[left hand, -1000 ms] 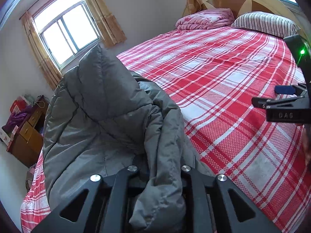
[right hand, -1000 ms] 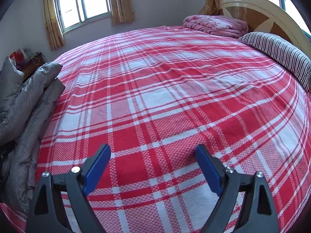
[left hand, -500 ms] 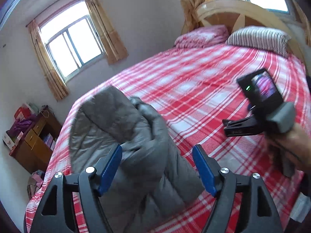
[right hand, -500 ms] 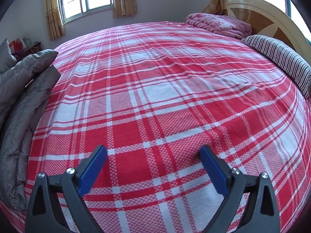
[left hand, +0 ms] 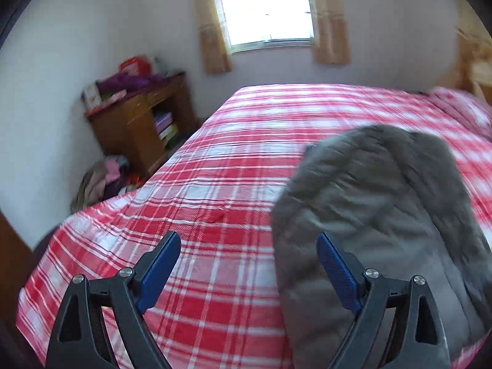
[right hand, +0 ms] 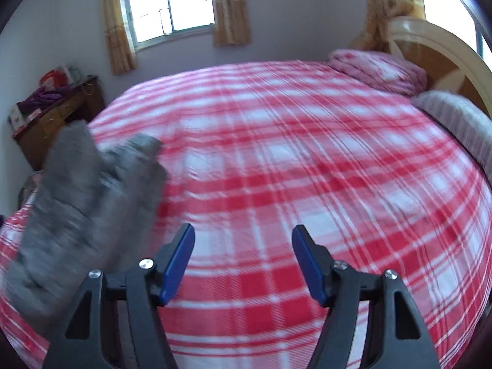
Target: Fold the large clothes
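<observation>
Grey padded jacket (left hand: pixel 378 215): lies in a bunched heap on the red-and-white plaid bed cover (left hand: pixel 221 190), near the edge closest to the cameras; blurred in both views, so folds and seams cannot be made out.
Jacket in the left wrist view: fills the lower right, rising in a rounded hump; the right-hand blue pad sits in front of the cloth, and whether it touches cannot be told.
Jacket in the right wrist view (right hand: pixel 86 203): at the left side, standing up in two peaks, apart from that gripper's fingers.
Left gripper (left hand: pixel 246 264): jaws spread wide, nothing between the blue pads; only plaid cover shows in the gap.
Right gripper (right hand: pixel 243 261): jaws spread wide and holding nothing, above bare plaid cover beside the jacket.
Bed cover: spread flat across the whole bed.
Head of the bed: a folded pink quilt (right hand: pixel 378 70) and a striped pillow (right hand: pixel 455 123) lie against the cream and wood headboard (right hand: pixel 430 49).
Wooden cabinet (left hand: pixel 138 123): stands against the wall beside the bed, with clutter piled on top.
Window (left hand: pixel 264 9): bright, flanked by yellow curtains (left hand: pixel 212 27).
</observation>
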A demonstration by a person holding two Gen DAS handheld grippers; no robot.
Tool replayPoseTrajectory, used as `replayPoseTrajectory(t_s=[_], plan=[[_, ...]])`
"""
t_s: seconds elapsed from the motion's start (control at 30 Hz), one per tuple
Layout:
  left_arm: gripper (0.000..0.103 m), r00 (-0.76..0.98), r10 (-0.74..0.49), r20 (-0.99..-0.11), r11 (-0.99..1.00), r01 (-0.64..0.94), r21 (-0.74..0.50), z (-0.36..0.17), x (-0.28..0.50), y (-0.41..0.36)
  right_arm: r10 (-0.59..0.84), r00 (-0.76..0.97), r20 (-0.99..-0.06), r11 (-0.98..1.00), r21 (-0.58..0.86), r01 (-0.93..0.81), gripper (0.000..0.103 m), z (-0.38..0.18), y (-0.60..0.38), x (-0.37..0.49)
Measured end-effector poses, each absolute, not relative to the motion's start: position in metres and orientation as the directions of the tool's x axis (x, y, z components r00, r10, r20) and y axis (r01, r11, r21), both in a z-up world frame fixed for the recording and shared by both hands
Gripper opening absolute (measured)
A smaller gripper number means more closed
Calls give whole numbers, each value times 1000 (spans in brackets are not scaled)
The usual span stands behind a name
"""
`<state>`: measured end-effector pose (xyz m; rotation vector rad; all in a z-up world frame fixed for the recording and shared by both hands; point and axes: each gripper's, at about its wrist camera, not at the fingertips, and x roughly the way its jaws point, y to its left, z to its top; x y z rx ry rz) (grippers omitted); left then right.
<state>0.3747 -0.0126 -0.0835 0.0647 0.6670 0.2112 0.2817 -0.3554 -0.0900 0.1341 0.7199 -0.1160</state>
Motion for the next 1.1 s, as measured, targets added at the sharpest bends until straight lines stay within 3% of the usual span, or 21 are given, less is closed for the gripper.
replayPoseTrajectory(t_s=[0.2,0.27,0.37,0.57,0.8,1.1], plan=[[90,740,219,-636,974,-208,94,-97,413,-23,26,786,-617,995,89,37,66,-15,-262,331],[90,729,214,-650,974,-209,86,-103,420,-27,60,785,-617,994,110,10,60,-10,-229,353],[90,727,207,-654,973,-225,57,-105,422,-22,103,777,-621,987,160,-2,50,-28,-203,379],[90,719,144,-680,971,-235,-42,-124,444,-17,20,759,-650,996,80,43,50,-85,-206,392],[91,713,158,-683,980,-198,19,-146,457,-55,-19,731,-682,990,89,109,50,-131,-244,396],[98,682,154,-715,977,-213,6,-169,467,-62,-1,722,-692,983,133,129,50,-156,-267,402]])
